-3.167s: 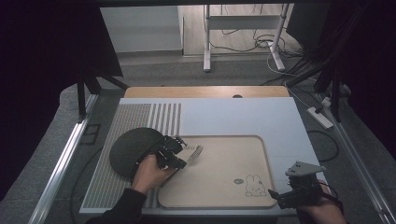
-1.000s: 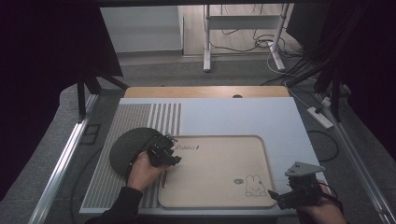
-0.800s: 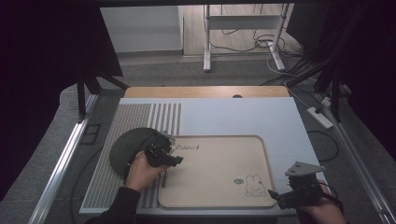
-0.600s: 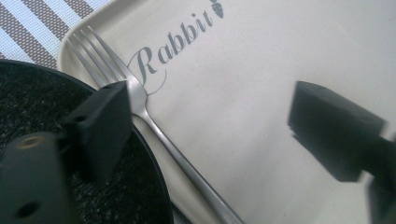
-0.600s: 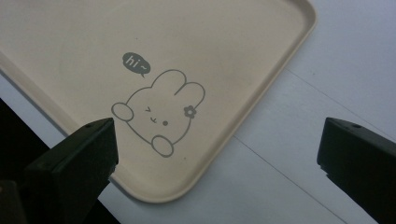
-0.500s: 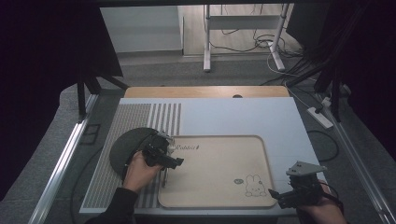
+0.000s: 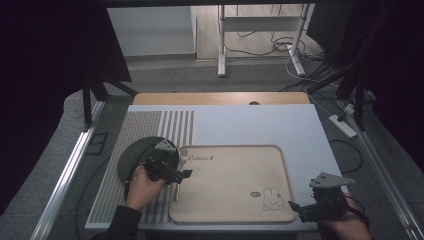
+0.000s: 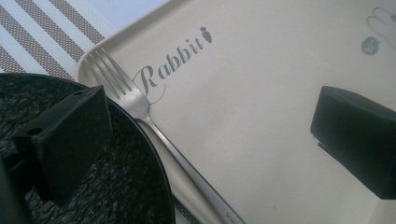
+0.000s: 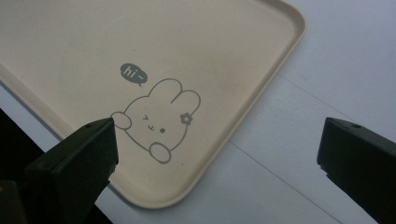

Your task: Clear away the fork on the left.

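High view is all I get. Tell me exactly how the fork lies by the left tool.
Observer: In the left gripper view the fork has its tines on the tray's corner, next to the word Rabbit, with its handle running back along the dark plate's edge.
Operator: Report the left tool's jaws.
Observer: Open, wide apart, nothing between them.
Operator: Now read the speech bubble by the rabbit drawing.
Observer: The right gripper view shows it says "hi~".
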The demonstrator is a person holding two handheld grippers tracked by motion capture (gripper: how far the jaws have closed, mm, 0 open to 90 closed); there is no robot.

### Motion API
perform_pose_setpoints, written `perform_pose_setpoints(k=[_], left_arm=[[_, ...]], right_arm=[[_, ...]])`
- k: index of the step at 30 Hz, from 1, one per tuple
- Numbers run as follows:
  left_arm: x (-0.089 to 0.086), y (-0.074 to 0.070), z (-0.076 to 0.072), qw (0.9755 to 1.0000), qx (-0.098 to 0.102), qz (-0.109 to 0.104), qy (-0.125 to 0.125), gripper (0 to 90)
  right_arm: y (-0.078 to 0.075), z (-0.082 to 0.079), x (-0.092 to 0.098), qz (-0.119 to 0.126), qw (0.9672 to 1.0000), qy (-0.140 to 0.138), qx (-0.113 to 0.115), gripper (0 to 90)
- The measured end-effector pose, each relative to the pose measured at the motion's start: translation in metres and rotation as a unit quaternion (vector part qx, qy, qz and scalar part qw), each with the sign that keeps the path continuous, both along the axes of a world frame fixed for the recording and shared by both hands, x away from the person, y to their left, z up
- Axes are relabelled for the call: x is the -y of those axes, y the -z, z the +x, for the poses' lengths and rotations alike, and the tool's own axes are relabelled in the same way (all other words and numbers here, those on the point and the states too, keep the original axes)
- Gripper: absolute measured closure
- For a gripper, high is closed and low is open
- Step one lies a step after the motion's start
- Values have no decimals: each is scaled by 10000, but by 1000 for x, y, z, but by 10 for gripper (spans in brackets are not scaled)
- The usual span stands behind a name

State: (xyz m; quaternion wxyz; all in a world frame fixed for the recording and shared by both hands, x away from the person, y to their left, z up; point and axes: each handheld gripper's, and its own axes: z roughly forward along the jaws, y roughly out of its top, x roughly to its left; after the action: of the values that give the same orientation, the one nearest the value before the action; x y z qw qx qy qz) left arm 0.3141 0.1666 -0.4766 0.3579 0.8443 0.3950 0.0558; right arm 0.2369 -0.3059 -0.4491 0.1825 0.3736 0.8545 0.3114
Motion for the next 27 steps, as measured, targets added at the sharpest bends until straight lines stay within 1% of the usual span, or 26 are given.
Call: perform_pose_setpoints(k=[4,6,10,16,19,27], left_arm=[[-8,-1,-6,10000,25,-85,-33,0],[-11,-1,-10,9999,16,-99,-41,0],[-19,-2,-18,9998,63,-142,-86,0],[-30,-6,-29,9992,174,-279,-230,0],[-34,-7,-34,9988,195,-339,-309,0],[-45,-7,-48,9981,203,-388,-431,0]], right_arm=[[-1,0,1,70,10000,37,5,0],[-1,0,2,80,10000,53,15,0],[-1,1,2,106,9999,86,11,0],[-1,2,4,147,9998,149,32,0],[-2,2,5,203,9996,178,35,0],[-1,2,4,146,9998,130,21,0]])
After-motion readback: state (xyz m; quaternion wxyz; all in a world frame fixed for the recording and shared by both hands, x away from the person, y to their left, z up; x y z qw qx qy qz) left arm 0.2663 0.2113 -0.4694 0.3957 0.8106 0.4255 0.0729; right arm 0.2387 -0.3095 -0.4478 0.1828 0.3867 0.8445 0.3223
